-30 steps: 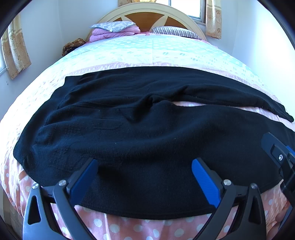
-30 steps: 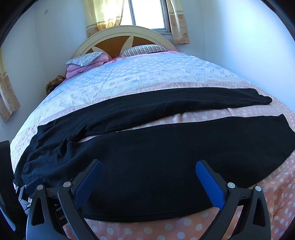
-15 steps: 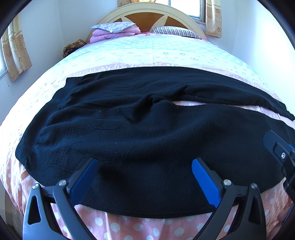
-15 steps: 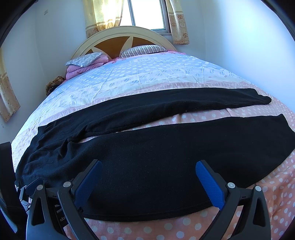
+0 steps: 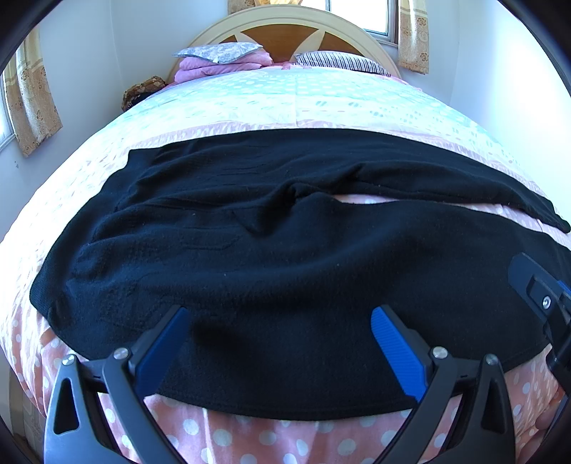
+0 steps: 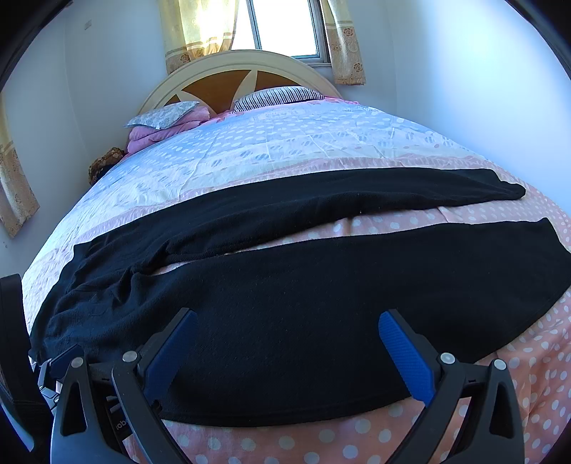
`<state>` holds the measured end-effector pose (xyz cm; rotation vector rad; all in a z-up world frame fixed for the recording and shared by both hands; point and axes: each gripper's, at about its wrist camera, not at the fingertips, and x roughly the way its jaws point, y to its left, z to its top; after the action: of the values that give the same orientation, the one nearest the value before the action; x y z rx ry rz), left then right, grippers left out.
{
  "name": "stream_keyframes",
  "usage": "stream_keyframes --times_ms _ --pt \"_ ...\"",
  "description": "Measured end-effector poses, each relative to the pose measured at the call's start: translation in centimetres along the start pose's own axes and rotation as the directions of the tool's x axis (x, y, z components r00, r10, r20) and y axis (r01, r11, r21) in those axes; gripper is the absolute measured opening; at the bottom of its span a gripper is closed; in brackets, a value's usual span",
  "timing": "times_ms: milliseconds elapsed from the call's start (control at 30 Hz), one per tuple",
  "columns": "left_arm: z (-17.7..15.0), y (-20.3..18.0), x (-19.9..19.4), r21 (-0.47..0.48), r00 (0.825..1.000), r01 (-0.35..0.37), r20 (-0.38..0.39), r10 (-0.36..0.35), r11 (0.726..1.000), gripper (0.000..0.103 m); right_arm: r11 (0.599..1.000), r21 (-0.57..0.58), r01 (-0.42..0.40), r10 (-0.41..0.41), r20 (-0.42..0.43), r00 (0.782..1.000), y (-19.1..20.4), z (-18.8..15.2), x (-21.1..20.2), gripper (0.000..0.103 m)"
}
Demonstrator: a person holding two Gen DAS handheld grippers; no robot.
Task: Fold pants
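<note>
Across the middle of the left wrist view, black pants (image 5: 285, 250) lie spread on the bed (image 5: 292, 103); at the bottom the left gripper (image 5: 276, 323) gapes wide, holding nothing. Low in the right wrist view, the right gripper (image 6: 287, 326) also stands wide open and empty over the nearer leg, legs parted toward the right.

polka-dot bedspread (image 6: 285, 150), headboard (image 6: 228, 76), pillows (image 6: 282, 94), curtains (image 6: 194, 32)
</note>
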<state>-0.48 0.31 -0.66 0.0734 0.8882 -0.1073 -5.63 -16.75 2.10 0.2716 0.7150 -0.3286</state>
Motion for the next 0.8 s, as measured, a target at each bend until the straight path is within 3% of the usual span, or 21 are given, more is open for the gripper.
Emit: stream_keyframes --times_ms 800 --pt "-0.06 0.05 0.04 0.000 1.000 -0.001 0.001 0.001 1.000 0.103 1.000 -0.006 -0.004 0.004 -0.003 1.000 0.14 -0.35 -0.16 0.102"
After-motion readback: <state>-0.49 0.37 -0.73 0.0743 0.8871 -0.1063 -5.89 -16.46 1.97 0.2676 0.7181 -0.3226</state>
